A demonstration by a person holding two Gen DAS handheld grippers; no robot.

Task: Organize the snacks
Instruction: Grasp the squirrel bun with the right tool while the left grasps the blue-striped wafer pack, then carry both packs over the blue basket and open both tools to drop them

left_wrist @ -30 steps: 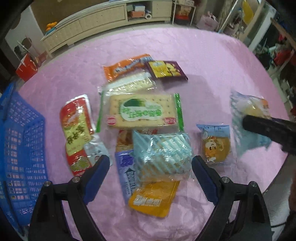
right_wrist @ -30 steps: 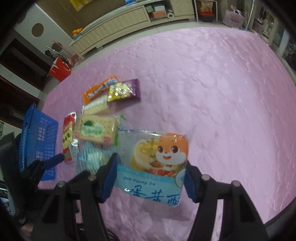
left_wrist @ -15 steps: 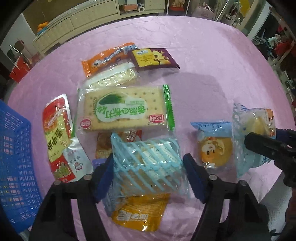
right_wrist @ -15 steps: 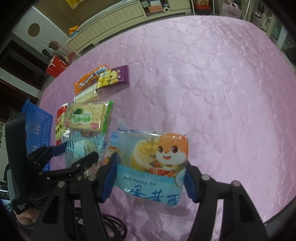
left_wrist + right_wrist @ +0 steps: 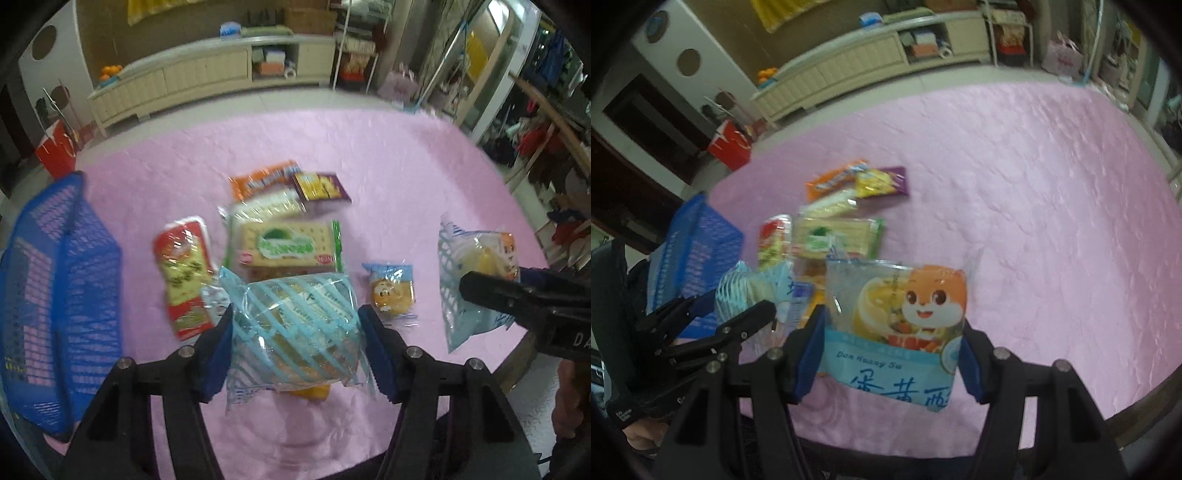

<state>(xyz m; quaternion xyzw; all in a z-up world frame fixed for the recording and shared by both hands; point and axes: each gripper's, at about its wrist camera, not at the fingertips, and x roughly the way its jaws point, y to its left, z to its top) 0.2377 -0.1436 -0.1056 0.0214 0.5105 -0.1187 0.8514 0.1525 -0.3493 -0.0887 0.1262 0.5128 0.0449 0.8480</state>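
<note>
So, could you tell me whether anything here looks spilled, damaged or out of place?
Nothing looks spilled or torn. The snack packets lie in an overlapping heap on the pink table, none visibly in the blue basket beside them.

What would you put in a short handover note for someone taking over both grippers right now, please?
Left gripper: jaws closing on the blue-striped clear packet, lifted off the pile.
Right gripper: holds the squirrel-print packet above the pink tablecloth.
Blue basket: at the left edge; no snack shows inside.
Still on the cloth: cracker pack, red packet, orange packet, purple packet, small cake.
Left: both held packets, then the rest.
</note>
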